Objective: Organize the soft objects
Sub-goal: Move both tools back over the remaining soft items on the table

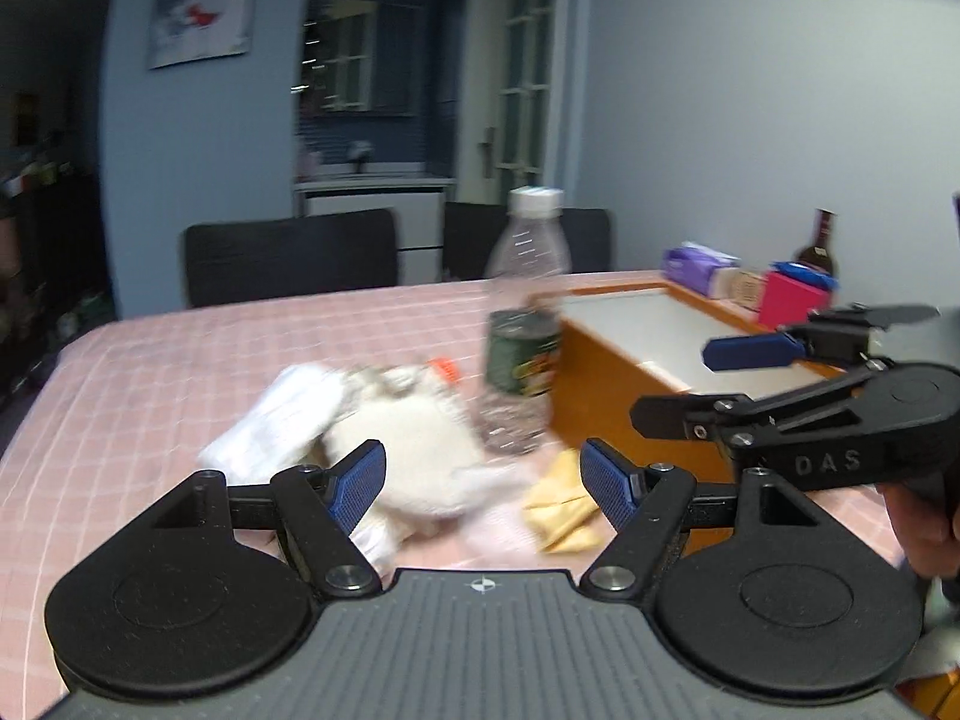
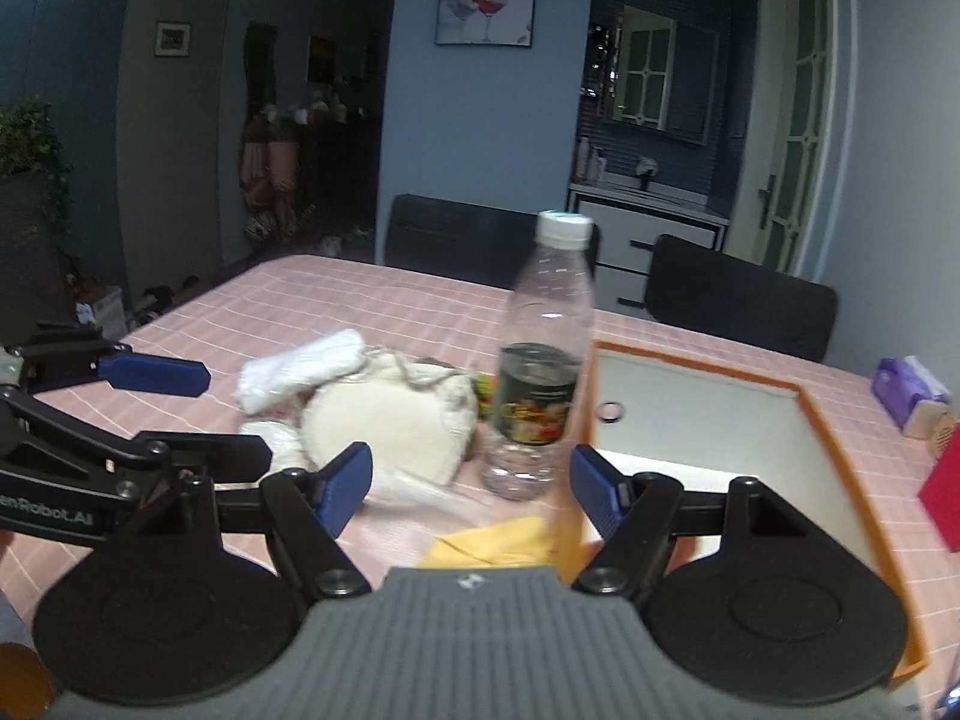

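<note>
We see the cream soft pile (image 2: 384, 420) lying on the pink tablecloth (image 2: 360, 300) just left of the water bottle (image 2: 543, 360); the orange tray (image 2: 816, 414) sits right of the bottle. Our left gripper (image 1: 483, 486) and right gripper (image 2: 471, 489) both gape wide, holding nothing.

Cloth pile (image 1: 384, 426): smeared by motion blur (left view). Orange box (image 2: 840, 438): near corner hidden behind gripper body. Bottle label (image 2: 534, 402): unreadable.
</note>
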A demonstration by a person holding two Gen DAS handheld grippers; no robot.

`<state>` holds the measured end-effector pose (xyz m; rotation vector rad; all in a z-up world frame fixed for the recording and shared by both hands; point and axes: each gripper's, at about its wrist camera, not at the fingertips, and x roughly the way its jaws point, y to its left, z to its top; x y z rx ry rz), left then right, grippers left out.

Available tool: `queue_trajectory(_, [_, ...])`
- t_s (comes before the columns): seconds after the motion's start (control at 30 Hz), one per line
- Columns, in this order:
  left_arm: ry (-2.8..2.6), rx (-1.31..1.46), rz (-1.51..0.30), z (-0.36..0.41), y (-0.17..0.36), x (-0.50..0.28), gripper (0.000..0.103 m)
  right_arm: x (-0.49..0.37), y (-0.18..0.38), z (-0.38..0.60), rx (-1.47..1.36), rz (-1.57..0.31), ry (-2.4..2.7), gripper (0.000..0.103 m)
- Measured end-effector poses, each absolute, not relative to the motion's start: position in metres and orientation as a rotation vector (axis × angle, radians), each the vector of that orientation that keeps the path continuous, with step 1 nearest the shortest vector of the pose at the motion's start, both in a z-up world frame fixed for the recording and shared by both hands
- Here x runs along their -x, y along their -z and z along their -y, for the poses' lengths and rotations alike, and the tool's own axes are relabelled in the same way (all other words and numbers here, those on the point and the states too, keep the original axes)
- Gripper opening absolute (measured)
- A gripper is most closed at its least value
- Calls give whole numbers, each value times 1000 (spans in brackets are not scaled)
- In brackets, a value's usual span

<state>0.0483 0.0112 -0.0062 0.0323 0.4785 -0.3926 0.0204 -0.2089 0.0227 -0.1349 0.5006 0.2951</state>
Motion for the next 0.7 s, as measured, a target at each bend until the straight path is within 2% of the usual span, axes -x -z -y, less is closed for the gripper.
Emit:
queue_trajectory(0.1, [324,3,-510,-27,24,-53,86,-20,-5,187,114,-490,-318,72])
queue_trajectory(0.2, [285,37,-553,-41,41,-55,78,-24,15,167,123,-488,-304,72])
queue_trajectory(0.3, [266,60,-577,-51,58,-54,78,-31,35,155,133,-528,-277,72])
queue_trajectory(0.4, [278,83,-609,-56,69,-54,73,-32,52,152,137,-570,-252,72])
queue_trajectory(0.47, [303,92,-627,-54,74,-54,67,-32,61,150,138,-582,-226,72])
queue_trajectory(0.63, [376,87,-651,-39,80,-57,67,-25,76,153,168,-618,-198,70])
queue_trajectory(0.7, [396,82,-672,-33,85,-60,63,-24,84,154,168,-649,-204,70])
